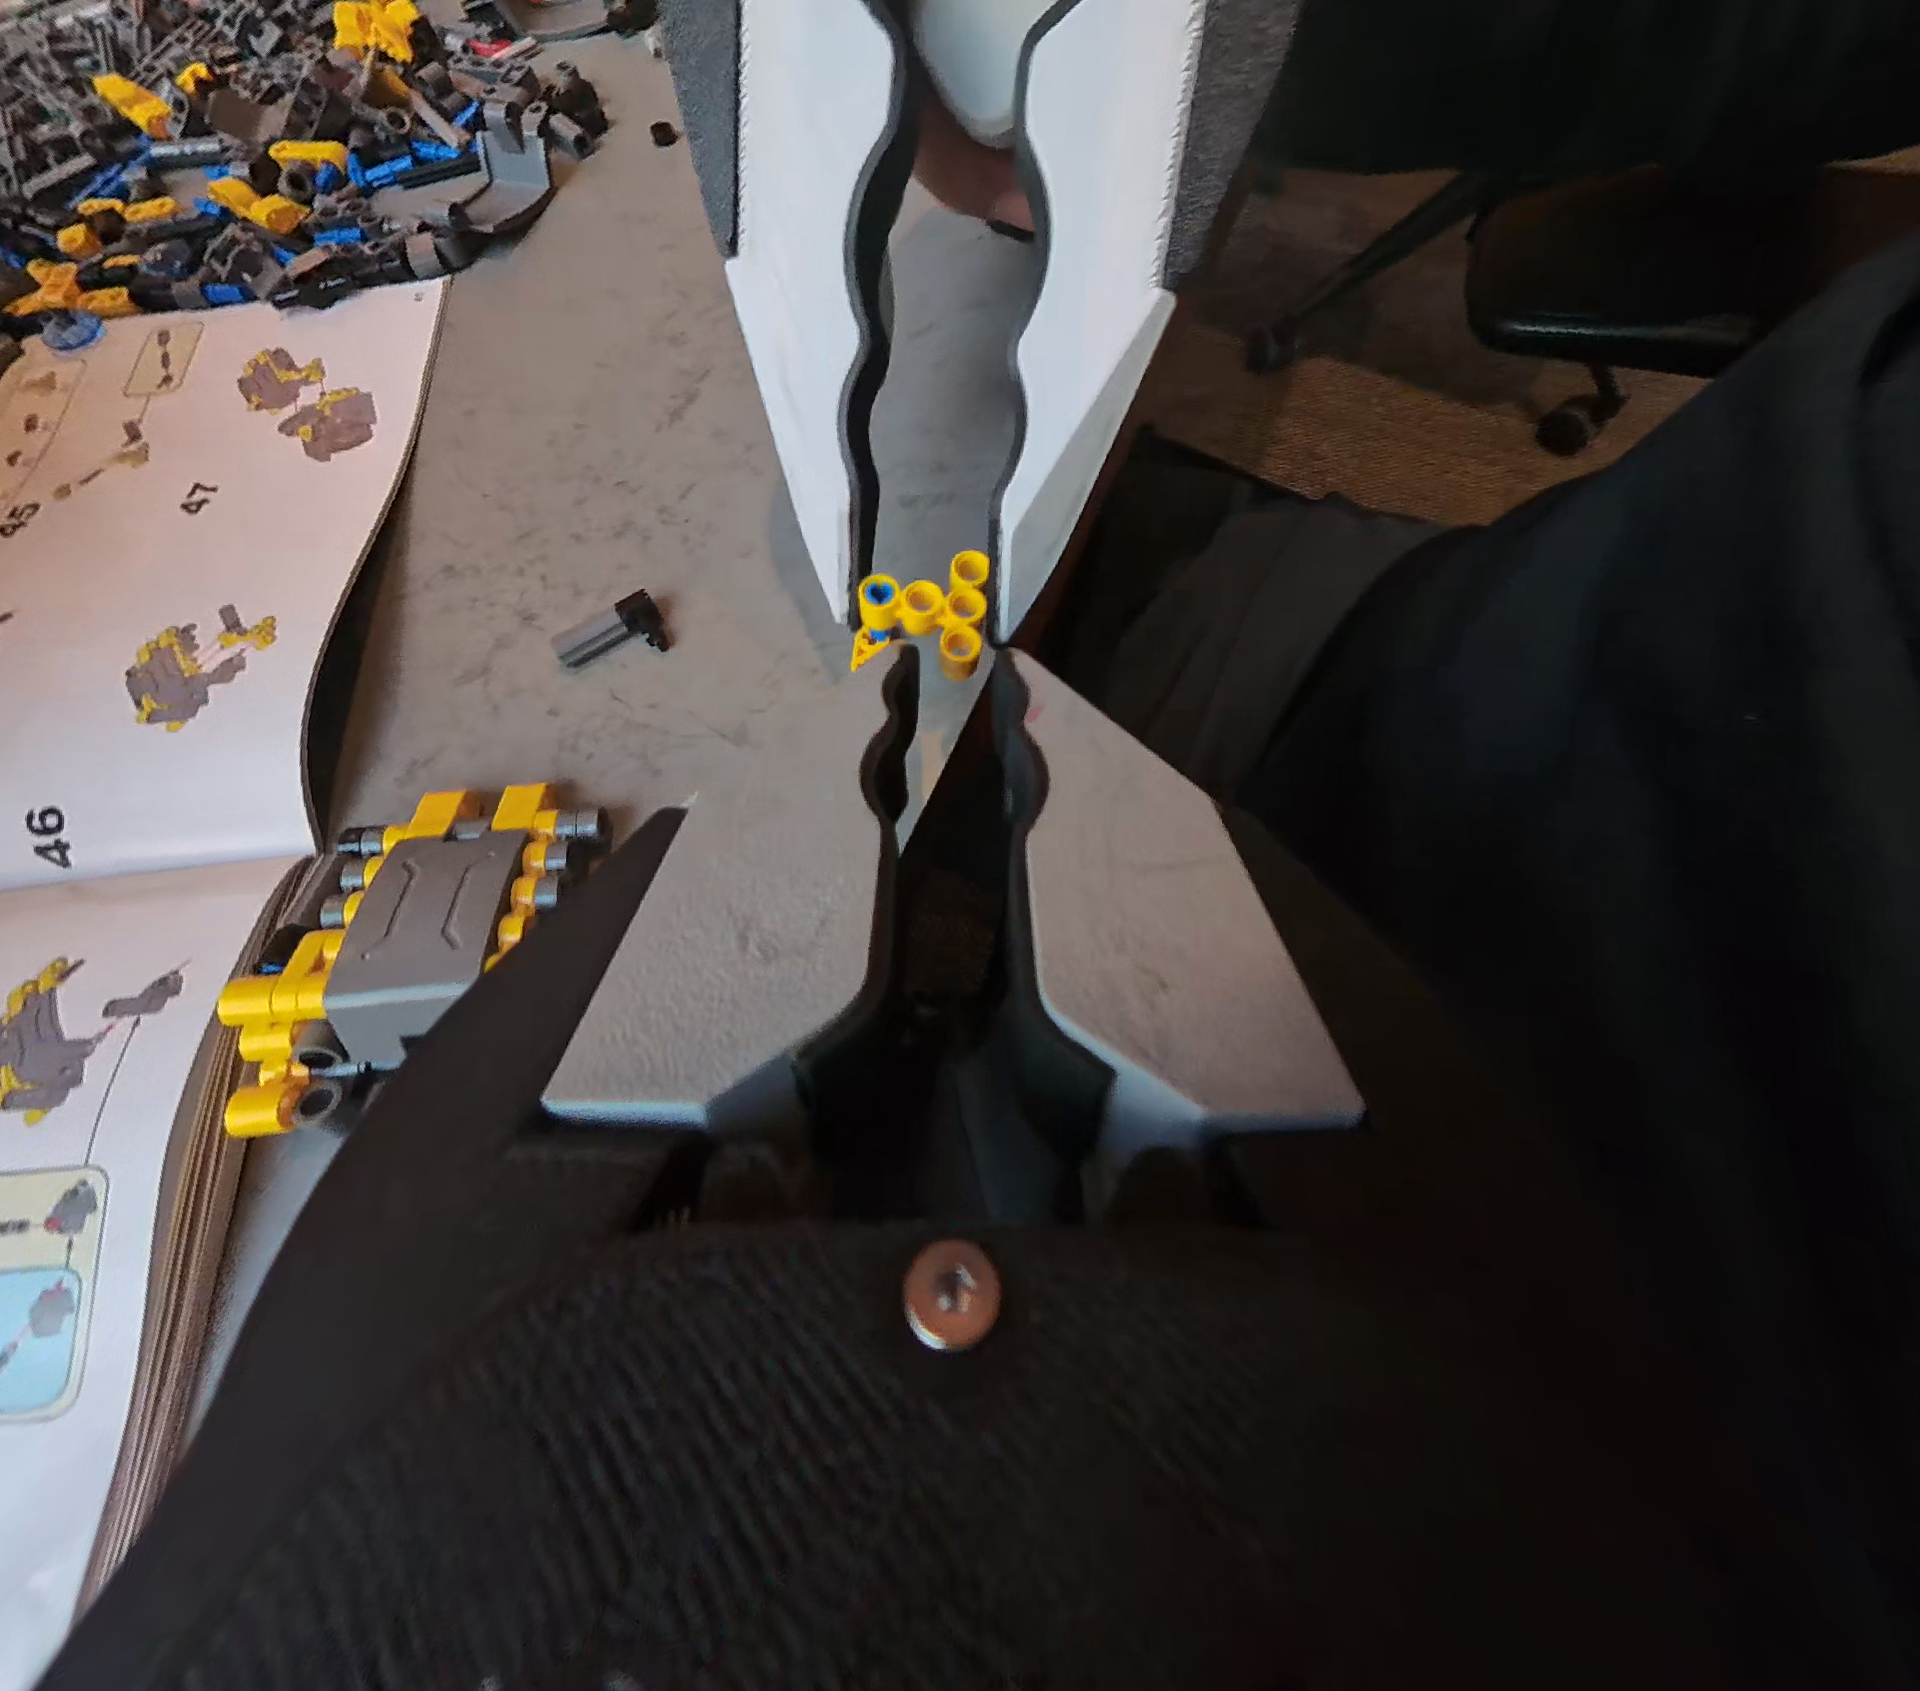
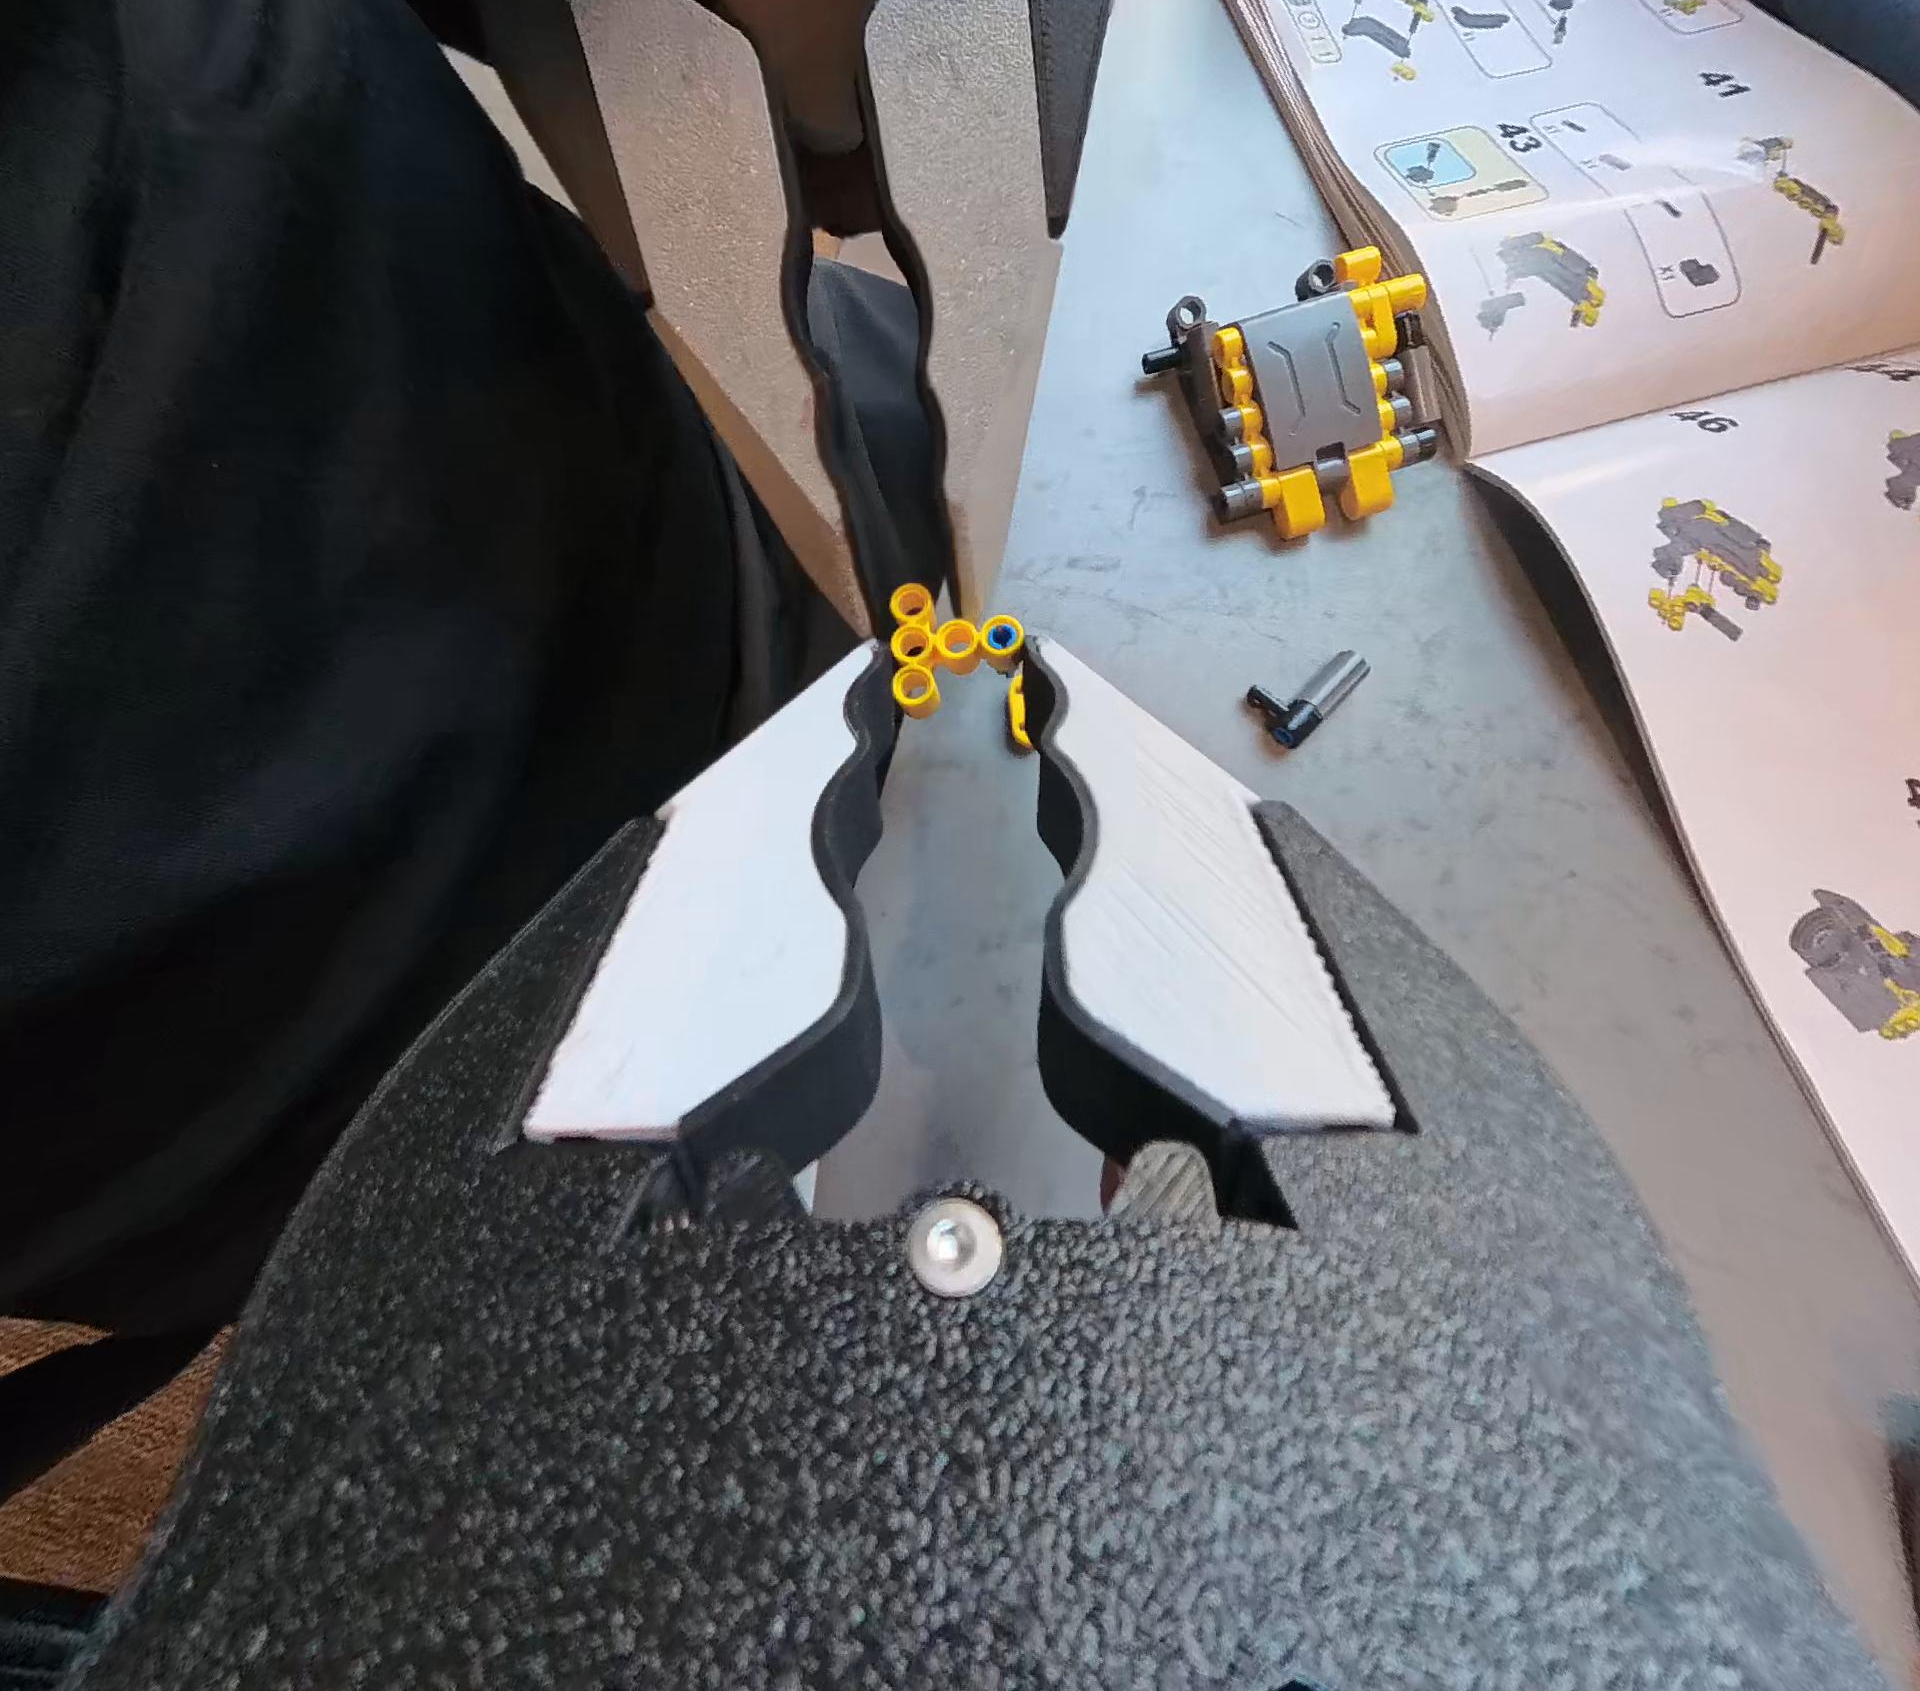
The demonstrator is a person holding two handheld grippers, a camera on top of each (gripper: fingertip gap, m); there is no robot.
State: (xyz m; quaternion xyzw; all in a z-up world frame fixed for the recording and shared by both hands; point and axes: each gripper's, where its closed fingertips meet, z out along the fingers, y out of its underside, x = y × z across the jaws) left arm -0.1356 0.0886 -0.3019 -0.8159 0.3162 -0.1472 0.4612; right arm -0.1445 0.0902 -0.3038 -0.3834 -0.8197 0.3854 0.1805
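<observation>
A small yellow T-shaped beam [image 1: 940, 607] with several round holes and a blue pin in one end hangs above the table's edge between both grippers. My right gripper [image 2: 956, 654], with white fingers, is shut across the beam's width [image 2: 951, 649]. It enters the left wrist view from the top [image 1: 925, 618]. My left gripper [image 1: 954, 659], with grey fingers, meets it tip to tip and pinches one end of the beam's crossbar. It enters the right wrist view from above [image 2: 920, 607]. A second small yellow part [image 2: 1018, 711] sits behind the right finger, partly hidden.
On the grey table [image 1: 623, 446] lie a yellow and grey assembly [image 1: 416, 945] [image 2: 1314, 384], a small grey and black connector [image 1: 608, 628] [image 2: 1309, 696], an open instruction booklet [image 1: 156, 550] [image 2: 1662, 187] and a pile of loose parts [image 1: 260, 135]. A person's dark clothing [image 2: 312, 498] lies beside the table's edge.
</observation>
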